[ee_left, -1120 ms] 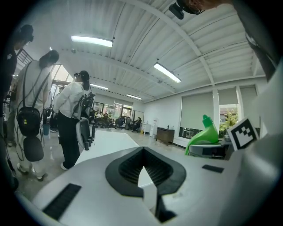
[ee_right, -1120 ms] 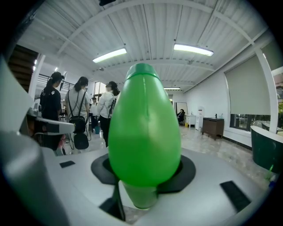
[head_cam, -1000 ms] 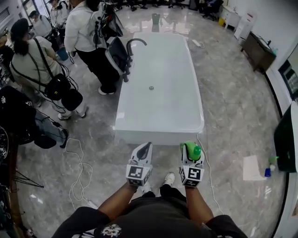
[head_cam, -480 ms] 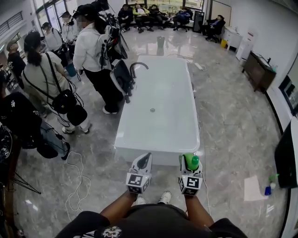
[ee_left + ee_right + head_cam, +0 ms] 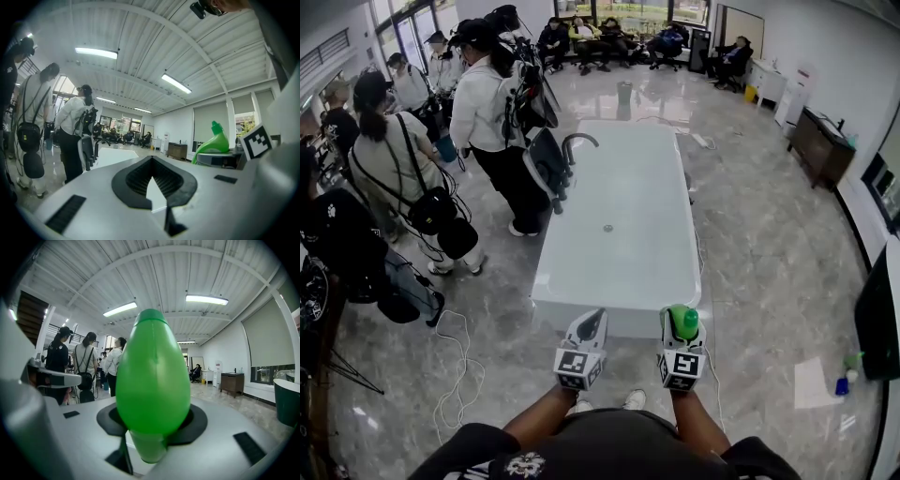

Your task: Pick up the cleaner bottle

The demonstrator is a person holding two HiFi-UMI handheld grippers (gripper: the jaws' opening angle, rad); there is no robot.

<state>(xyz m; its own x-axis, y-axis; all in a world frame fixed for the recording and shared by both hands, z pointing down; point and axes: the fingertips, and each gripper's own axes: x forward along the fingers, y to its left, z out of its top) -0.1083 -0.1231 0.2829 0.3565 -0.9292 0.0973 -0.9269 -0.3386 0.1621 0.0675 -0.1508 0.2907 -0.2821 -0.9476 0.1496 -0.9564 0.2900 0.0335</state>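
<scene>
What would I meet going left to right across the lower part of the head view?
White cable on the floor → left gripper → right gripper holding the green cleaner bottle → pale sheet on the floor → small blue bottle.

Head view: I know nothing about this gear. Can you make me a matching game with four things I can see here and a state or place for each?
Things
1. bottle
2. left tongs
3. tub
4. faucet

States or places
A. dark and curved, at the tub's far left corner
B. shut, nothing between them
C. white and long
D. green, gripped in the right tongs

Pairs: 1-D, 2-B, 3-C, 4-A
</scene>
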